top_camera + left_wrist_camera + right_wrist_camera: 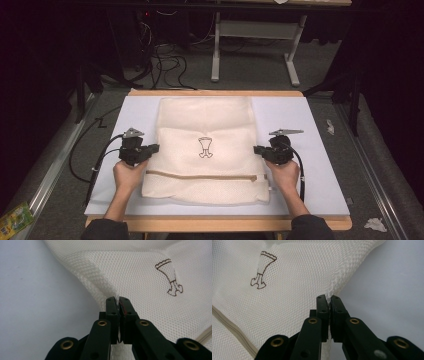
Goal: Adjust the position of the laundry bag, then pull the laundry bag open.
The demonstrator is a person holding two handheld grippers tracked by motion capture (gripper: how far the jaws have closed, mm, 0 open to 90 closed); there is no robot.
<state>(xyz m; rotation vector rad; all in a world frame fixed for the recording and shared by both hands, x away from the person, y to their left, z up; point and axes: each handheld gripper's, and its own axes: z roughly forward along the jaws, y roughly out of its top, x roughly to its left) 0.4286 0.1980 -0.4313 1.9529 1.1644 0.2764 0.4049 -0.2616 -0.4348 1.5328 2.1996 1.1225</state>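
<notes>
A cream mesh bag [205, 125] with a small brown emblem [205, 148] and a beige zipper [200, 175] lies flat on the pale blue mat [320, 165]. My left gripper [156, 147] pinches the bag's left edge, and its jaws are shut on the mesh [100, 282]. The right gripper [257, 149] grips the opposite edge, also shut on the mesh [342, 272]. In the left gripper view the closed gripper [117, 299] lifts a ridge of fabric. The right gripper [328, 298] raises a similar fold in its own view.
The mat covers a wooden table [215, 93] with bare mat on both sides of the bag. Beyond the far edge are cables [165, 65] on the floor and a white desk frame [255, 45]. Scraps [376, 224] lie on the floor at the right.
</notes>
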